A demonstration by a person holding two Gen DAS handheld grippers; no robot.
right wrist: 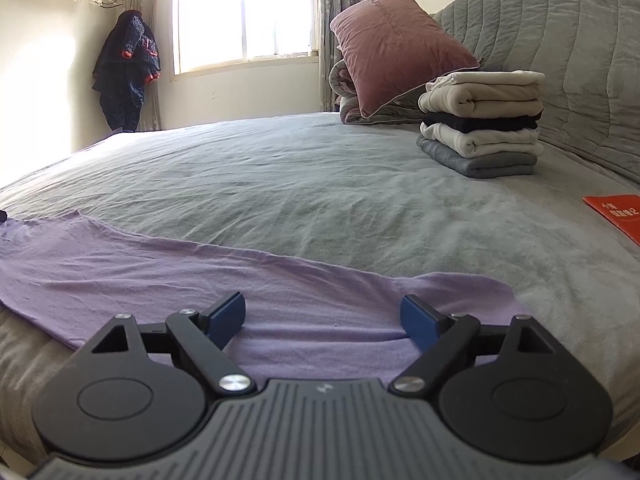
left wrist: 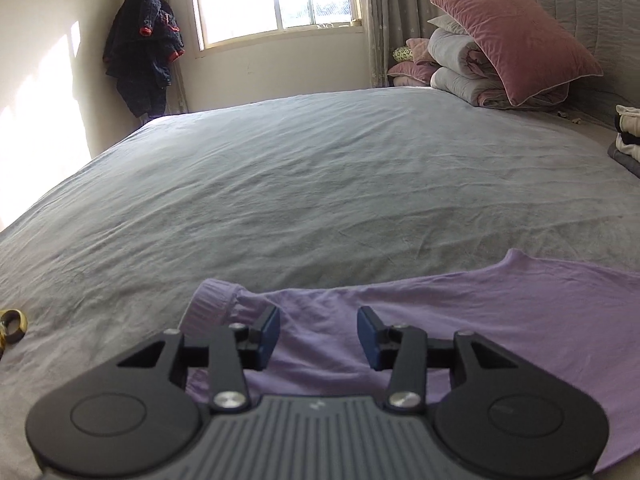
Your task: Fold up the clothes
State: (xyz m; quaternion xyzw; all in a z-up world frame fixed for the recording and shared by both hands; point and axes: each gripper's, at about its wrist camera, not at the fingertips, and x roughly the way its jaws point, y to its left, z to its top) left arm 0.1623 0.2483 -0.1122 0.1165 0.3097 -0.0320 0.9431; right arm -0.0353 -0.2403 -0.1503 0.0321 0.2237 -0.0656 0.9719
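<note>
A lilac long-sleeved top [left wrist: 500, 320] lies spread flat near the front edge of the grey bed [left wrist: 320, 184]. Its ribbed cuff [left wrist: 210, 300] lies just left of my left gripper [left wrist: 319, 330], which is open and empty, low over the sleeve. In the right wrist view the same top [right wrist: 160, 264] stretches across the front of the bed [right wrist: 320, 184]. My right gripper [right wrist: 323, 320] is open and empty, hovering over the garment's right end.
A stack of folded clothes [right wrist: 482, 122] stands at the back right near the quilted headboard [right wrist: 560, 40]. A mauve pillow [right wrist: 394, 48] leans on rolled duvets. A red card [right wrist: 618, 214] lies at the right edge. A gold ring object [left wrist: 12, 324] lies at the left.
</note>
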